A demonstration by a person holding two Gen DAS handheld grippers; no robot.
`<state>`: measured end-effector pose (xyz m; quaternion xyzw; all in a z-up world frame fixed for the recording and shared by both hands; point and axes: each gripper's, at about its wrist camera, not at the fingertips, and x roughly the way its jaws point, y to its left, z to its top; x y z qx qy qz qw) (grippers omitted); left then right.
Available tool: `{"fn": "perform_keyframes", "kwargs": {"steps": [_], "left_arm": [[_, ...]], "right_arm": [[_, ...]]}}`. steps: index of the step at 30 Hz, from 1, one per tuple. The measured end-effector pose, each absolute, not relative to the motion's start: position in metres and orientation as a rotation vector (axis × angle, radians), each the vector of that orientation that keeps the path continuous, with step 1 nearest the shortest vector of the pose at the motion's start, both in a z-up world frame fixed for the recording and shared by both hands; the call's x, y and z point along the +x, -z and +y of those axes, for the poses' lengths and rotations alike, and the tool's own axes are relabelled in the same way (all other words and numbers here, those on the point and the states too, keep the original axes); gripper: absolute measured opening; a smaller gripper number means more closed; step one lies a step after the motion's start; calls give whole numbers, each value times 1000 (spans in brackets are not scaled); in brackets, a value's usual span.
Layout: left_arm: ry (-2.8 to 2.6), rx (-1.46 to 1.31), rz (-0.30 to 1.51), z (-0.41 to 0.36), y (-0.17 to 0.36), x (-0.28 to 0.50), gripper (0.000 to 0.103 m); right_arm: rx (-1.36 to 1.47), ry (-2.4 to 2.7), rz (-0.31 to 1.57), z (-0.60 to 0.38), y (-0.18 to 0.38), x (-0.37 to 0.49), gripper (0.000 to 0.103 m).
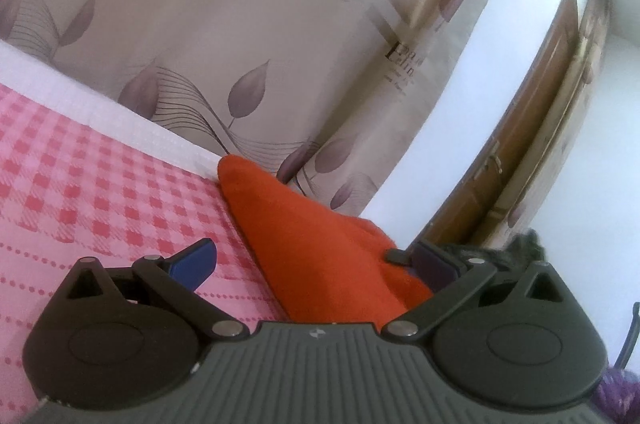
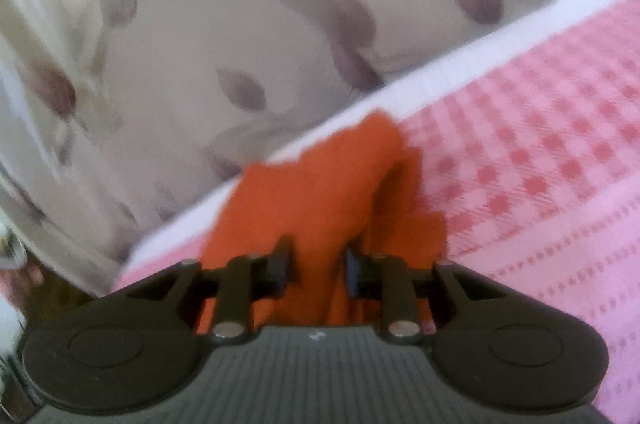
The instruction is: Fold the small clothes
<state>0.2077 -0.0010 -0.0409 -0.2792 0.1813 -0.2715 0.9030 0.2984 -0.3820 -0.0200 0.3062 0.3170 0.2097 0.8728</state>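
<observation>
Matt orange cloth garment [image 1: 320, 248] — woven pink checked bedsheet [image 1: 100, 175] — ribbed matt plastic claw [image 2: 318, 270]

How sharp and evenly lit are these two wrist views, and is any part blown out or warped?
Left wrist view: mostly sharp, the curtain print readable, straight edges bowed by the fisheye, the white wall washed out. Right wrist view: motion-blurred throughout, the orange garment and pink checked cloth smeared, top corners blown out.

pink-and-white checked bedsheet [image 1: 100, 183] with dotted stripes covered the bed | white textured band [image 1: 120, 115] ran along its far edge | beige curtain [image 1: 240, 23] printed with purple leaves and "love" hung behind | brown wooden door [image 1: 532, 127] stood beyond
</observation>
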Motion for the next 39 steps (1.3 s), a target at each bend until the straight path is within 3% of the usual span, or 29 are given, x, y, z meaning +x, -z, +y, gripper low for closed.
{"fn": "perform_keyframes", "kwargs": {"steps": [11,13,16,23,29,36,39], "left_arm": [[594,-646,342,-41,12,213,102],[611,-592,345,-62,6,216,102],[635,-527,393,-88,10,221,102],[680,-560,499,-100,40,224,102],[696,-576,537,-101,46,232,102],[728,-619,583,-93,49,234,102],[734,-619,593,-93,49,233,103]], "right_arm": [[276,-429,566,-348,-6,214,26],[266,-408,626,-349,8,218,20],[289,-360,701,-361,30,220,20],[379,-381,594,-388,-1,214,21],[265,-385,498,-369,-39,275,21],[57,-195,734,-336,21,375,21],[178,-151,727,-349,25,380,22]]}}
